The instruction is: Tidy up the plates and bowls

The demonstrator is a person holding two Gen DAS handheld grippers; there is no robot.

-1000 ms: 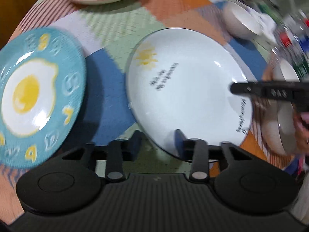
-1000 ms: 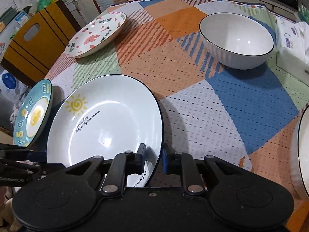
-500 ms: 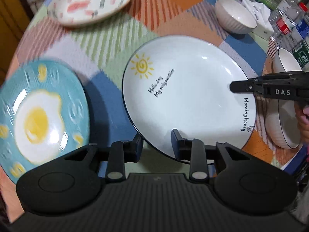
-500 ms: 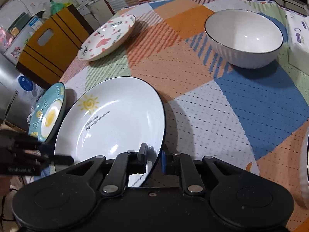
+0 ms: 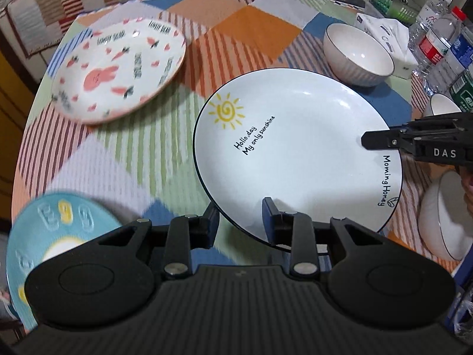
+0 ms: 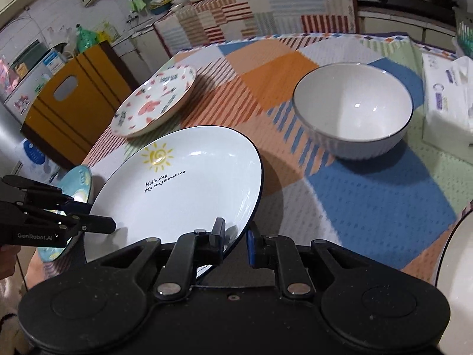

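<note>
The large white sun plate [image 5: 295,153] [image 6: 183,189] is held tilted above the patchwork tablecloth. My left gripper [image 5: 241,219] is shut on its near rim. My right gripper [image 6: 235,238] is shut on its opposite rim and also shows in the left wrist view [image 5: 384,142]. The teal egg plate [image 5: 59,236] [image 6: 77,189] lies at the near left. The pink rabbit plate [image 5: 118,68] [image 6: 156,100] lies at the far left. A white ribbed bowl [image 5: 359,54] [image 6: 353,109] stands far right.
Another white bowl [image 5: 446,216] [image 6: 455,266] sits near the right table edge, with a small one [image 5: 443,105] behind it. A tissue pack [image 6: 446,100] and water bottles [image 5: 437,41] stand at the far right. A yellow cabinet [image 6: 74,94] stands left of the table.
Both grippers have lifted the sun plate up and carried it away from the teal egg plate, which now sits lower and farther left in the left wrist view.
</note>
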